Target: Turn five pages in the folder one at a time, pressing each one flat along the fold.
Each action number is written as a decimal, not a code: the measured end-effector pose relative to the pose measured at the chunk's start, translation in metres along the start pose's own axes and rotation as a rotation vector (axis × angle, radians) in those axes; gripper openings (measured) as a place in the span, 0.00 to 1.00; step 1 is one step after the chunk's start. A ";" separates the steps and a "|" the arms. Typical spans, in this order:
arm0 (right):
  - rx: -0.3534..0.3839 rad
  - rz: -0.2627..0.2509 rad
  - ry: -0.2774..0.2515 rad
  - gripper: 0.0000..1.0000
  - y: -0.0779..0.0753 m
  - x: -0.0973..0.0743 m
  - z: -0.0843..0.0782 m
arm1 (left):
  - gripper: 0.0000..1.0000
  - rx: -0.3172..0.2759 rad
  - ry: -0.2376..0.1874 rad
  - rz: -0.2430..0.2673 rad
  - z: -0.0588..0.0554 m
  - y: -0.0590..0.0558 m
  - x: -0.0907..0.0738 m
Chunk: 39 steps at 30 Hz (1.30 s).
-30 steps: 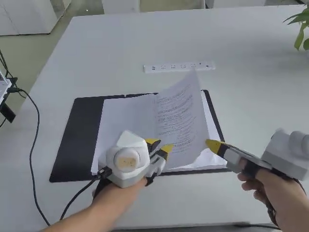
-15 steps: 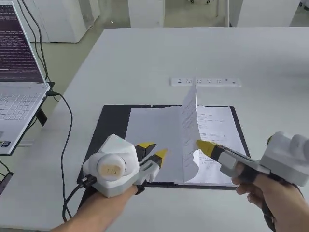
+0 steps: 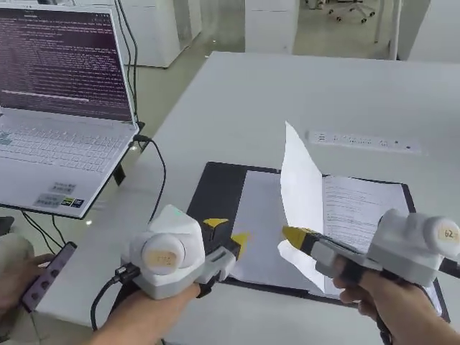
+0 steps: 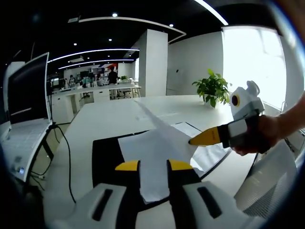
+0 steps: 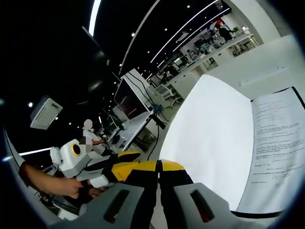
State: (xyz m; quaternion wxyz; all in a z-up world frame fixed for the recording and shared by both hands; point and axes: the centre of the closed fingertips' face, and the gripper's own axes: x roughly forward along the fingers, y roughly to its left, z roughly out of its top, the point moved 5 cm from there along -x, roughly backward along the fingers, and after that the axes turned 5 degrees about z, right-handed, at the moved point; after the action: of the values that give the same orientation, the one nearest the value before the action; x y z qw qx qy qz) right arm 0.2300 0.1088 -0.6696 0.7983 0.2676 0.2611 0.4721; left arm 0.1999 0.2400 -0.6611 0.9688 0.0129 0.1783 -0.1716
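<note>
A black folder lies open on the white table, with a blank sheet on its left side and a printed sheet on its right. One page stands nearly upright over the fold. My right gripper is shut on that page's lower edge; in the right gripper view the page rises from the closed jaws of the right gripper. My left gripper hovers open over the folder's left front corner. In the left gripper view the left gripper has the blank sheet below its spread jaws.
An open laptop sits at the left on a lower surface, with a black cable running from it. A white power strip lies behind the folder. A potted plant stands on the table's far end.
The head camera has swung left, bringing the laptop into view. The right gripper has carried the page from leaning right up to upright over the fold. The left gripper has stayed open near the folder's front.
</note>
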 end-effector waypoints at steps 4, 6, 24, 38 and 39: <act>0.003 -0.021 0.059 0.00 -0.007 0.019 -0.015 | 0.19 -0.002 0.019 0.019 -0.008 0.012 -0.006; 0.005 -0.026 0.078 0.00 -0.010 0.026 -0.021 | 0.19 -0.005 0.026 0.025 -0.012 0.017 -0.008; 0.038 -0.076 0.227 0.00 -0.035 0.071 -0.064 | 0.18 -0.028 0.103 0.030 -0.045 0.033 -0.007; 0.116 -0.087 0.269 0.01 -0.055 0.082 -0.089 | 0.17 -0.021 0.168 0.007 -0.065 0.030 0.003; 0.115 -0.087 0.266 0.02 -0.055 0.081 -0.089 | 0.17 -0.021 0.173 0.006 -0.066 0.030 0.004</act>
State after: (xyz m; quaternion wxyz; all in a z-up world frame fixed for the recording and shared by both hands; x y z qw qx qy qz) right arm 0.2377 0.1744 -0.7843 0.7598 0.2364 0.4024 0.4526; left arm 0.1905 0.2723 -0.7251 0.9504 0.0179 0.2631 -0.1648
